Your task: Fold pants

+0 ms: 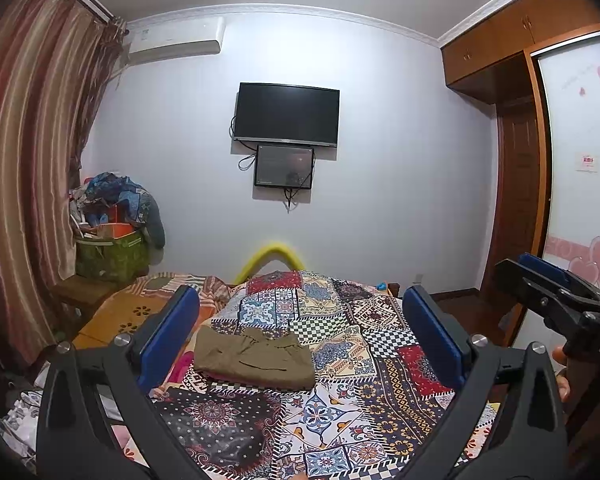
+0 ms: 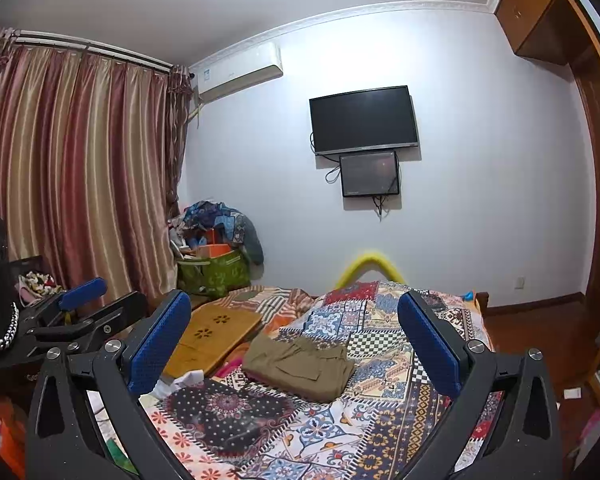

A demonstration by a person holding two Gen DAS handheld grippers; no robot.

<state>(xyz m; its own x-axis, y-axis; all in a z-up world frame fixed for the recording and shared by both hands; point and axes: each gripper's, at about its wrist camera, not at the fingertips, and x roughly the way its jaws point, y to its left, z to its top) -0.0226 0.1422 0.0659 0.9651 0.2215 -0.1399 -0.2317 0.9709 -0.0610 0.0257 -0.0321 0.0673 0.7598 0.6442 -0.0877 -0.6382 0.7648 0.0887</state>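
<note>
Olive pants (image 1: 256, 360) folded into a compact rectangle on the patchwork bedspread (image 1: 340, 412), both grippers raised clear of them.

Lying flat near mid-bed, a pocket flap on top, touching neither gripper; framed between the blue fingers (image 1: 168, 336) in both wrist views. Left gripper (image 1: 300, 336) spread wide, holding nothing, above the cloth. Right gripper (image 2: 296, 344) likewise spread wide and empty, seen also at 3 o'clock in the left view, with a hand (image 1: 562, 372) just behind it. Wooden lap tray (image 2: 216, 332) at 9 o'clock of the pants, just beside them. Yellow curved bar (image 1: 272, 258) at 12 o'clock, at the far bed end. Beyond, on the wall, a dark television (image 1: 287, 115) with a smaller screen (image 1: 284, 167) under it. Striped curtain (image 2: 76, 168) at 10 o'clock, heaped green bag (image 2: 216, 268) near its foot.
</note>
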